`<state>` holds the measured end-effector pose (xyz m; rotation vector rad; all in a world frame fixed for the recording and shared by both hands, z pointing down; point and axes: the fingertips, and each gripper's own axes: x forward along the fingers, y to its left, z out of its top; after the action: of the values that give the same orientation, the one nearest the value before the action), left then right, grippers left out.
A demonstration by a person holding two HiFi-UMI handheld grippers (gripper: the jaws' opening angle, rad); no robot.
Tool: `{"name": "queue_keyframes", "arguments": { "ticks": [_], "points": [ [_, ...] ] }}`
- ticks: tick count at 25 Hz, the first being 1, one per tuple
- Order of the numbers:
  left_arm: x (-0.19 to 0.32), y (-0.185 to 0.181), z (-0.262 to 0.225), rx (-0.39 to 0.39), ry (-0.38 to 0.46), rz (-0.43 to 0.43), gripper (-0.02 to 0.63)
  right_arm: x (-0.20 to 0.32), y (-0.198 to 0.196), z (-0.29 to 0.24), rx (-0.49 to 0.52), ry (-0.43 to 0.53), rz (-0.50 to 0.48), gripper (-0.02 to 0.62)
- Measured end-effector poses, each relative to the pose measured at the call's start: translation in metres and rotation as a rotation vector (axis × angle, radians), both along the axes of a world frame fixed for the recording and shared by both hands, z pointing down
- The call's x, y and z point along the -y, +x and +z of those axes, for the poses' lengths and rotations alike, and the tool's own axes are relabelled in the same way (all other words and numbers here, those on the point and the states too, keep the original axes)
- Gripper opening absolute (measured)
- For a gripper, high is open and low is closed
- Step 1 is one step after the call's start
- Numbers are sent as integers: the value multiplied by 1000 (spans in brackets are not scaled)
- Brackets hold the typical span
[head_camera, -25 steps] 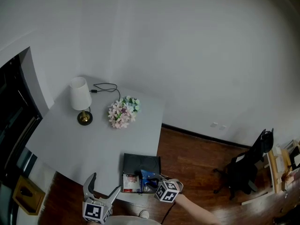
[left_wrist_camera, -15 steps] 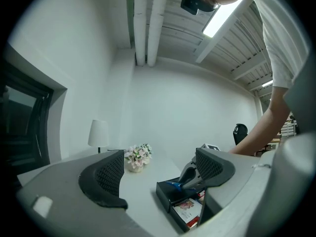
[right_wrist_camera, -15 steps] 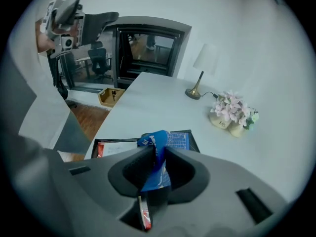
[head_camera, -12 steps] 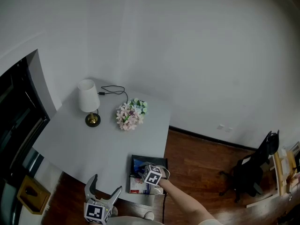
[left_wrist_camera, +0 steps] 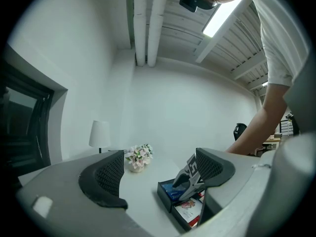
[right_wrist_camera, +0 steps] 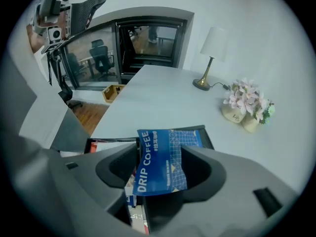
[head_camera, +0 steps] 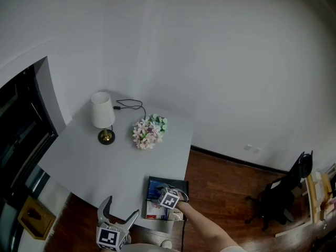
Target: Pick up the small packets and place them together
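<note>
A blue "DRIP COFFEE" packet [right_wrist_camera: 160, 162] stands upright between the jaws of my right gripper [right_wrist_camera: 160, 171]. The jaws are opening, and a gap shows at the left pad. The gripper [head_camera: 163, 190] hovers over a black tray [head_camera: 180, 182] at the table's front right, with the packet [head_camera: 156, 189] in the tray's left half. In front of the tray lies a red-and-white box [head_camera: 154, 210] of packets. My left gripper [head_camera: 122, 207] hangs open and empty at the table's front edge; in its own view the gripper [left_wrist_camera: 158, 174] faces the tray [left_wrist_camera: 164, 192].
A white lamp [head_camera: 103, 117] with its black cable [head_camera: 131, 105] stands at the back left of the grey table [head_camera: 94, 161]. A flower bunch [head_camera: 149, 132] sits beside it. An office chair [head_camera: 286, 190] stands on the wooden floor at right.
My right gripper has moved left from the tray's front right corner to over the tray with the blue packet. Its jaws have spread apart. The left gripper has barely moved.
</note>
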<state>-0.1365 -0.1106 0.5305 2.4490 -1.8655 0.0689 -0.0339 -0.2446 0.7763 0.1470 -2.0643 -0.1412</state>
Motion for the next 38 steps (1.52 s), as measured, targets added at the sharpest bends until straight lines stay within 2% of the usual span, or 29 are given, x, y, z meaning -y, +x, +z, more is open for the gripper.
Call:
{"name": "queue_keyframes", "arguments": {
  "ticks": [1, 3, 6, 9, 11, 16, 21, 25, 28, 32, 35, 38],
  "points": [
    [1, 1, 0, 15, 1, 4, 439, 1, 1, -4, 18, 13, 9, 304],
    [2, 4, 0, 28, 11, 13, 439, 2, 4, -21, 79, 52, 32, 411],
    [6, 9, -6, 2, 17, 30, 439, 2, 12, -72, 268, 125, 113, 413],
    [14, 13, -12, -21, 24, 50, 439, 0, 31, -131, 519, 147, 263, 411],
    [19, 17, -16, -23, 30, 66, 439, -4, 50, -164, 648, 183, 346, 411],
    [31, 30, -26, -2, 49, 93, 439, -23, 99, -236, 858, 326, 503, 408],
    [36, 39, -34, -19, 73, 90, 439, -43, 153, -279, 1032, 484, 707, 407],
    [35, 40, -37, -51, 73, 70, 439, -62, 194, -290, 1107, 570, 860, 379],
    [35, 45, -37, -62, 52, 75, 439, -73, 206, -286, 1104, 584, 901, 368],
    [37, 50, -33, -79, 27, 74, 433, -84, 205, -274, 1051, 561, 872, 368],
    [37, 52, -35, -71, 47, 75, 436, -90, 195, -266, 988, 530, 795, 368],
    [37, 52, -34, -72, 39, 76, 449, -91, 185, -247, 907, 456, 712, 368]
  ]
}}
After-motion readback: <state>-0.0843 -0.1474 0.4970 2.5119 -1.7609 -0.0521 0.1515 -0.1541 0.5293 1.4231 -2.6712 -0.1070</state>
